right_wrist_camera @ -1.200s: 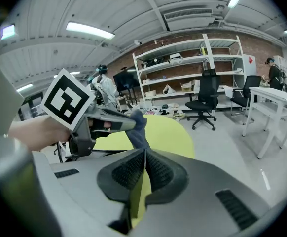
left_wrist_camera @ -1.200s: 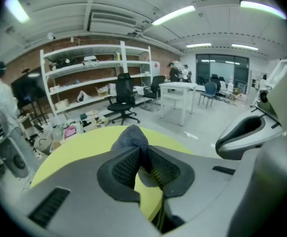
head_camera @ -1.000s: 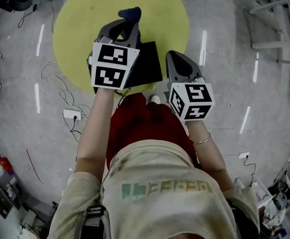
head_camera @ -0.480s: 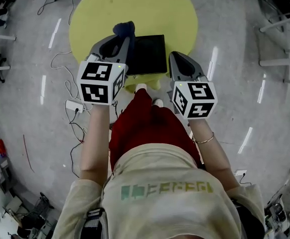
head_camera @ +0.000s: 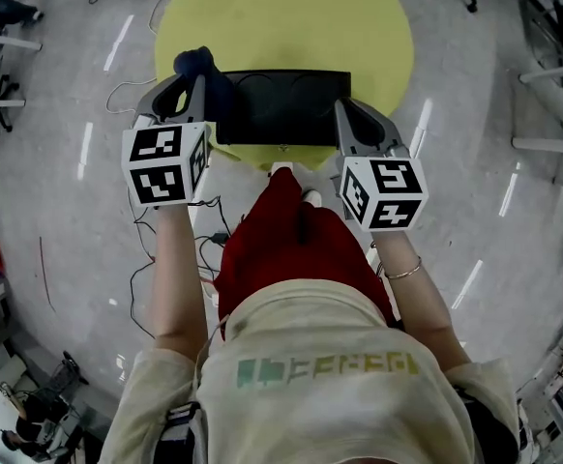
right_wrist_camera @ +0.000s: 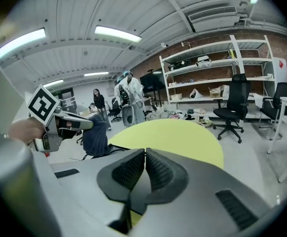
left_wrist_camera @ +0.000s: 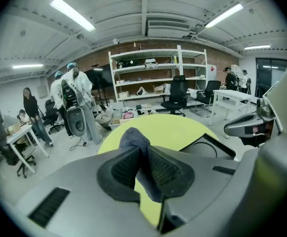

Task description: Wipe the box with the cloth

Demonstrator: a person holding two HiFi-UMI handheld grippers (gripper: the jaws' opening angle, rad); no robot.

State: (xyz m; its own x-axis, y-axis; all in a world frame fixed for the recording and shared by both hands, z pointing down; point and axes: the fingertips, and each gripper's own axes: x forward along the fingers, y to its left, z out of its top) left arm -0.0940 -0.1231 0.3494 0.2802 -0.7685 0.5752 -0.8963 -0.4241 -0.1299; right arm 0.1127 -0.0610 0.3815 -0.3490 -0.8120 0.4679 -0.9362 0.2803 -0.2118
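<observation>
A black box [head_camera: 281, 106] lies on the near side of a round yellow table [head_camera: 281, 17]. My left gripper [head_camera: 192, 73] hangs at the box's left end, shut on a dark blue cloth [head_camera: 196, 62]. In the left gripper view the cloth [left_wrist_camera: 136, 141] bulges up between the shut jaws of that gripper [left_wrist_camera: 142, 154], with the box [left_wrist_camera: 210, 149] to its right. My right gripper [head_camera: 345, 112] is at the box's right end. In the right gripper view its jaws [right_wrist_camera: 144, 158] meet with nothing between them, and the cloth [right_wrist_camera: 95, 137] shows at the left.
Cables and a power strip [head_camera: 170, 230] lie on the floor to my left. White table frames [head_camera: 552, 66] stand at the right. Beyond the table are several people [left_wrist_camera: 79, 102], an office chair [left_wrist_camera: 175, 95] and shelves [left_wrist_camera: 156, 78].
The two grippers have spread apart. The left one, with the cloth, has moved to the box's left end, and the whole width of the box now shows.
</observation>
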